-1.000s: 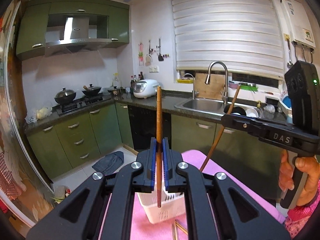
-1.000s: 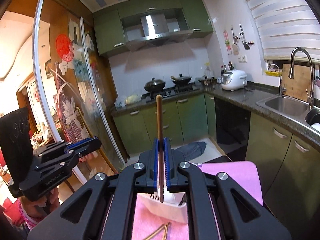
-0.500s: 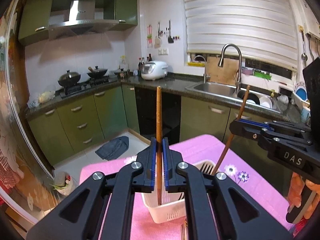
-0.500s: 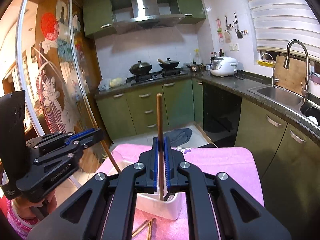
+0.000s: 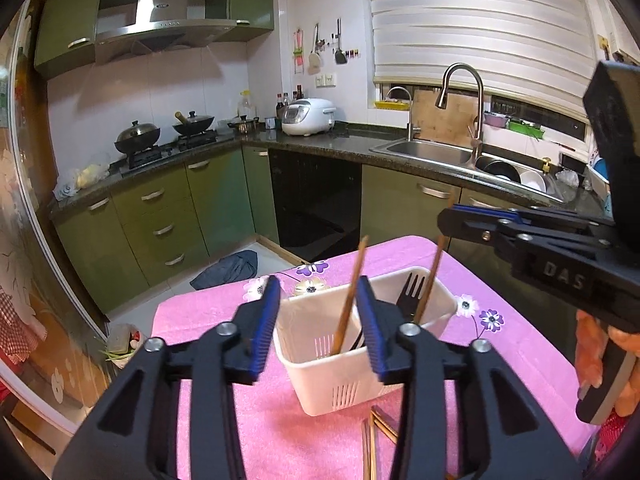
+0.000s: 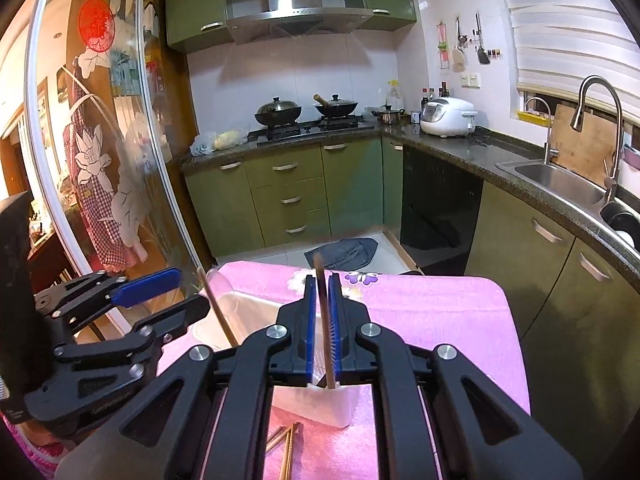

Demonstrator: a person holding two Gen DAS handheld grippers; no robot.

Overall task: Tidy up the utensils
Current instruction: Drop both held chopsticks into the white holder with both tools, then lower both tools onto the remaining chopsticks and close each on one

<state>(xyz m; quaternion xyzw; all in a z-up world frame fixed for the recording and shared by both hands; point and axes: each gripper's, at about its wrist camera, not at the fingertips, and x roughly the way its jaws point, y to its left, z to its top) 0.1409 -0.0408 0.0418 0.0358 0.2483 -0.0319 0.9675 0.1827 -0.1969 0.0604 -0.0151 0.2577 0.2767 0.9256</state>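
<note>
Both grippers have come down toward the white utensil basket since a second ago, and the left one has let go. From the left wrist view, the left gripper has its blue-padded jaws apart and opening; the wooden chopstick between them touches neither pad and leans inside the basket on the pink tablecloth. A black fork already stands in the basket, and a second chopstick slants into it beneath the right gripper at the frame's right. From the right wrist view, the right gripper is nearly closed on its chopstick, which stands upright between the pads with its lower end at the basket's near edge. Loose chopsticks lie on the cloth in front of the basket. Judging by this, one chopstick is delivered, one awaits release, and the loose ones remain to collect.
</note>
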